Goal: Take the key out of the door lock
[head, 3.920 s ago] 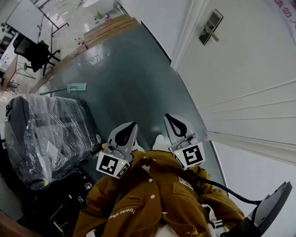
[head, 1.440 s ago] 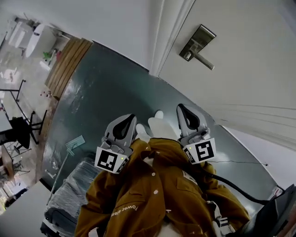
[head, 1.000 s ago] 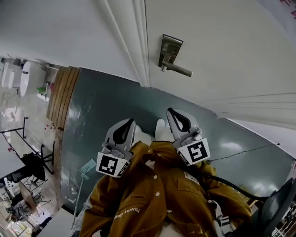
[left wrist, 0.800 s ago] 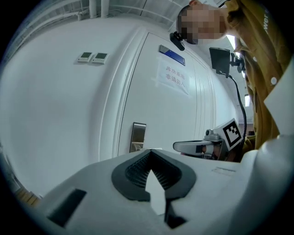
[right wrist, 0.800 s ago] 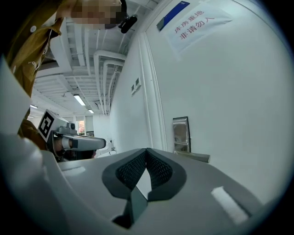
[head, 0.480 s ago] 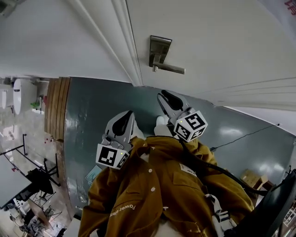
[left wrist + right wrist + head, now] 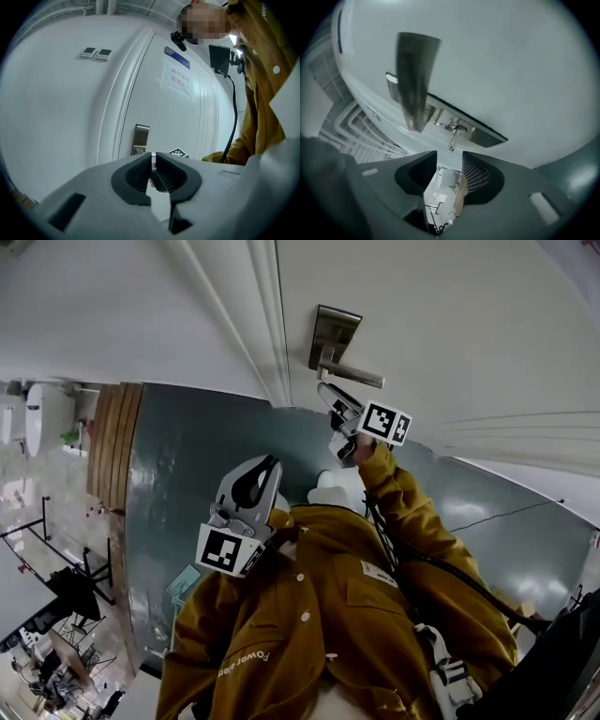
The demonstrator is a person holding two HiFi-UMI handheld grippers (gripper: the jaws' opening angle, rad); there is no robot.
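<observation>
A small metal key point(image 7: 453, 136) sticks out of the steel lock plate point(image 7: 480, 133) on the white door, below the lever handle point(image 7: 414, 79). My right gripper point(image 7: 450, 158) points at it from just short of the key; its jaws are opening and nothing is between the pads. In the head view the right gripper point(image 7: 330, 397) is raised just under the lever handle point(image 7: 357, 375) and lock plate point(image 7: 334, 332); the key is too small to see there. My left gripper point(image 7: 265, 471) hangs low by my chest, shut and empty, and the left gripper point(image 7: 153, 160) faces the door.
The white door point(image 7: 469, 324) meets its frame point(image 7: 267, 324) to the left of the lock. A paper sign point(image 7: 177, 77) is stuck high on the door, and two wall switches point(image 7: 96, 53) sit left of it. A black cable point(image 7: 441, 568) trails from my right arm over the green floor point(image 7: 187, 465).
My right gripper has risen from beside my chest to just under the door handle, and its jaws have gone from shut to open. The left gripper has stayed low.
</observation>
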